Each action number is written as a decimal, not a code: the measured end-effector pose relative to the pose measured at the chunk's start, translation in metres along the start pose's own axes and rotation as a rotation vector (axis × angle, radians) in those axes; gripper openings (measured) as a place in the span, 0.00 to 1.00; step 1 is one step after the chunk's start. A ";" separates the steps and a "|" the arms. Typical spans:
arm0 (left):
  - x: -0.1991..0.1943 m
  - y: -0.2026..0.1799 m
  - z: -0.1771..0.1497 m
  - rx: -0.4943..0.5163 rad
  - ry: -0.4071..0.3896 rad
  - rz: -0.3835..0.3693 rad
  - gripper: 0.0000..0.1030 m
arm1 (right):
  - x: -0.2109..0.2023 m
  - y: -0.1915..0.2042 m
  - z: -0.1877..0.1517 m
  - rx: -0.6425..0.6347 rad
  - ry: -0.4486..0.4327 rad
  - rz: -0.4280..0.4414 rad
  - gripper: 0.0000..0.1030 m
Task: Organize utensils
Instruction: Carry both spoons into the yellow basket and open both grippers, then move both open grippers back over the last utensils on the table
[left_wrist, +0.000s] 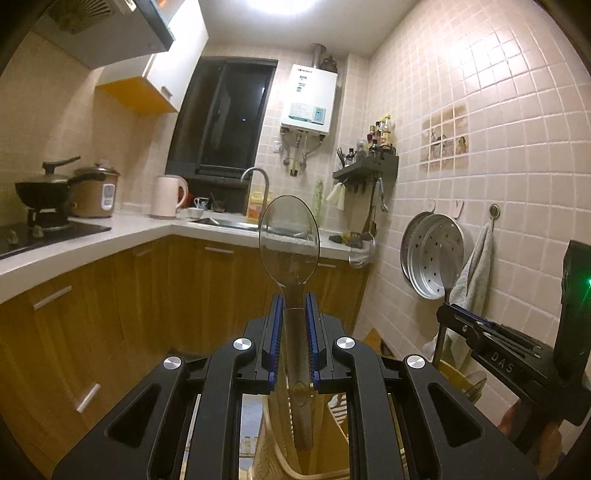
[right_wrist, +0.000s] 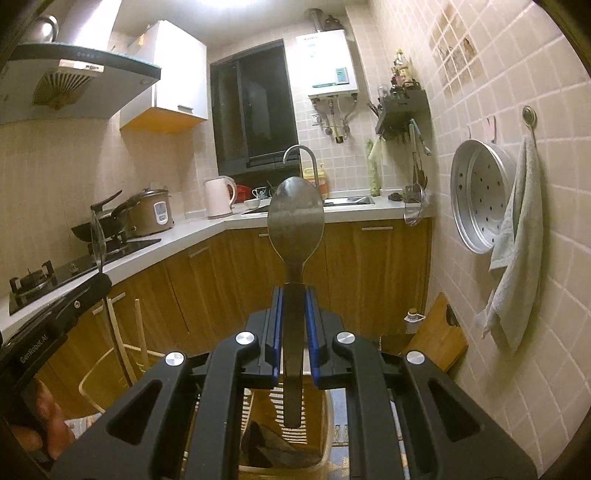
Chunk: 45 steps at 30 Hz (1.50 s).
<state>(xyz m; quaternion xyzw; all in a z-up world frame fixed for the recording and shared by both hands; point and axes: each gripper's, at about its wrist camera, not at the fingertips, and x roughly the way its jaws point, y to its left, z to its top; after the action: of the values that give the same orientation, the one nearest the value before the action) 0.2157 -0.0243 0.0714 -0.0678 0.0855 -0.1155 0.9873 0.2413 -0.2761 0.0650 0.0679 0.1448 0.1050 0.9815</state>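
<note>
The clear spoon (left_wrist: 289, 243) stands between the jaws of the left gripper (left_wrist: 294, 306), which are closed on its handle. Its see-through bowl rises above the fingertips, and the handle's end hangs down behind and below them, over a slatted wooden holder (left_wrist: 280, 435).

The metal spoon (right_wrist: 296, 218) is clamped the same way in the right gripper (right_wrist: 294, 299): the blue pads (right_wrist: 277, 325) press on its dark handle from both sides, the bowl stands above the tips, and the handle's end points down over a wooden holder (right_wrist: 325, 424) below the jaws. A dark object lies inside this holder, but what it is cannot be told.

Each gripper shows in the other's view, the right one off to the right of the left jaws, the left one off to the left of the right jaws with the clear spoon seen edge-on.

Far ahead of both jaws runs a white counter (right_wrist: 207, 230) with a sink (right_wrist: 351, 200), a kettle (right_wrist: 218, 196) and a rice cooker (right_wrist: 153, 211). To the right, a steamer tray (right_wrist: 480, 195) and a towel (right_wrist: 517, 251) hang on the tiled wall.
</note>
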 end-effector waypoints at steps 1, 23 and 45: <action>0.000 -0.001 -0.001 0.003 -0.001 0.000 0.10 | -0.001 0.001 0.000 -0.006 -0.002 -0.001 0.10; -0.042 0.007 0.006 -0.015 -0.010 -0.042 0.29 | -0.059 -0.004 0.002 -0.011 0.009 0.033 0.35; -0.098 -0.039 -0.084 0.048 0.717 -0.252 0.39 | -0.145 0.006 -0.057 -0.014 0.546 -0.074 0.35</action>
<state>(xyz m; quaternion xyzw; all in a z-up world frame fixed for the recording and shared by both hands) 0.0980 -0.0484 0.0103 -0.0101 0.4139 -0.2546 0.8740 0.0875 -0.2970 0.0512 0.0250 0.4057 0.0847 0.9097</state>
